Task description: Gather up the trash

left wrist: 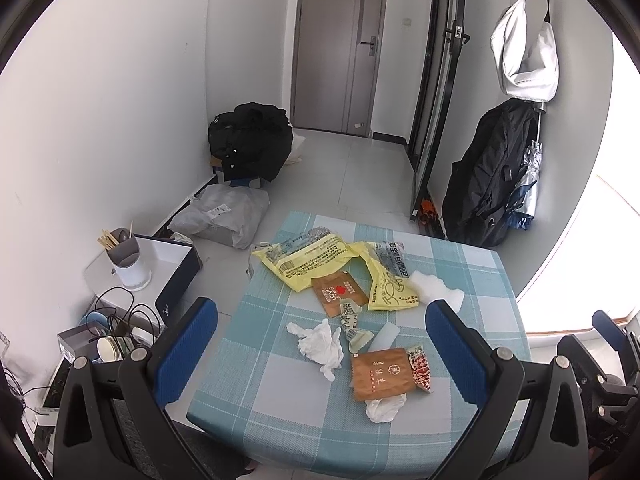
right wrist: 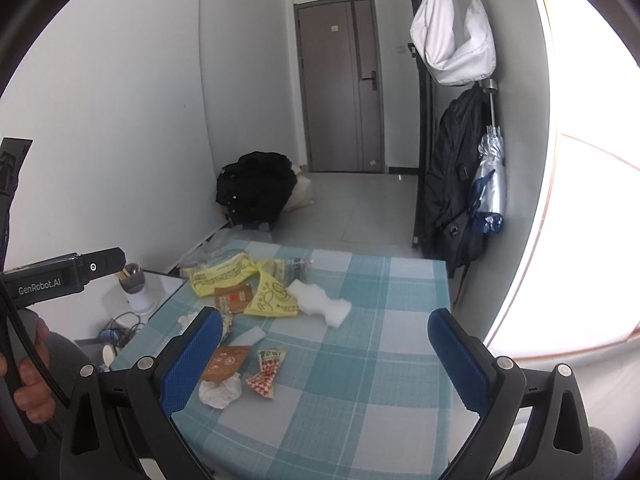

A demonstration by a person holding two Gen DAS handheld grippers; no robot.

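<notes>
Trash lies on a table with a blue checked cloth (left wrist: 472,280): a yellow plastic bag (left wrist: 320,258), a brown sachet with a red heart (left wrist: 338,294), a crumpled white tissue (left wrist: 320,346), a second brown packet (left wrist: 380,372), a red-and-white wrapper (left wrist: 420,368), a small white wad (left wrist: 384,406) and a white foam piece (left wrist: 436,286). My left gripper (left wrist: 322,344) is open and empty above the near part of the table. My right gripper (right wrist: 326,354) is open and empty; the yellow bag (right wrist: 272,296), foam piece (right wrist: 320,302) and red-and-white wrapper (right wrist: 268,372) lie ahead of it.
A white cup with chopsticks (left wrist: 128,260) stands on a box at the table's left, with cables and bowls (left wrist: 116,336) below. A grey sack (left wrist: 224,216) and a black bag (left wrist: 250,144) lie on the floor. A backpack and umbrella (left wrist: 496,176) hang on the right wall.
</notes>
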